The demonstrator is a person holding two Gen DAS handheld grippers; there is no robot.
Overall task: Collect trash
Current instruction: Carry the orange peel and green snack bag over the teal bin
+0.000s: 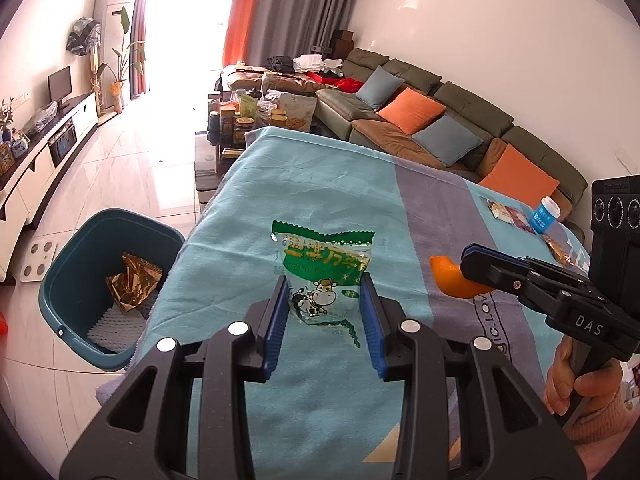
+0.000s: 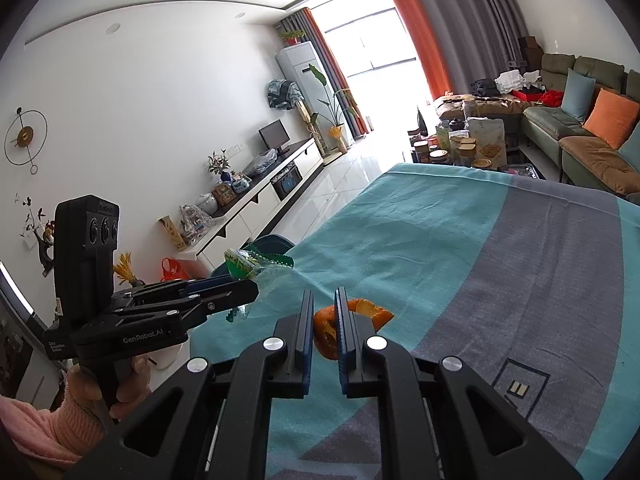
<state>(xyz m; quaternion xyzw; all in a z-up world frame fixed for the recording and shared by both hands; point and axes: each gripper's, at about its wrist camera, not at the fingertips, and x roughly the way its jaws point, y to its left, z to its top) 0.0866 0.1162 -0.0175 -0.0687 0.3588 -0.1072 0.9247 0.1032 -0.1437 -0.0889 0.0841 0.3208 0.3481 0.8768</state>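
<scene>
Both hands are loaded up at the same time here, which makes sense if you want one trip to the bin instead of two. The left hand-held gripper (image 1: 325,294) has its fingers either side of a green-and-clear snack wrapper (image 1: 326,268). From its own camera the pads look fairly wide apart, and the crinkled lower end sits between them. In the right wrist view the wrapper (image 2: 256,264) sticks out from the tip, lifted clear of the cloth, so I'd say it's pinched, just loosely since the thing is so thin.

The right hand-held gripper (image 2: 322,328) is clamped on a piece of orange peel (image 2: 326,334), pads nearly together with the peel squeezed between them and a curl poking out to the right. From the left camera you can see the peel (image 1: 450,280) held up off the bench (image 1: 320,184), not resting on it.

The teal bin (image 1: 96,264) sits on the floor right against the left edge of the bench, already with a gold foil wrapper (image 1: 134,286) in it. That placement is handy: the left hand is closest, so its wrapper likely goes in first.

More trash is left over at the far right edge: a few small packets (image 1: 510,216) and a blue cup (image 1: 545,216). So the job's partway done, I'd guess.
</scene>
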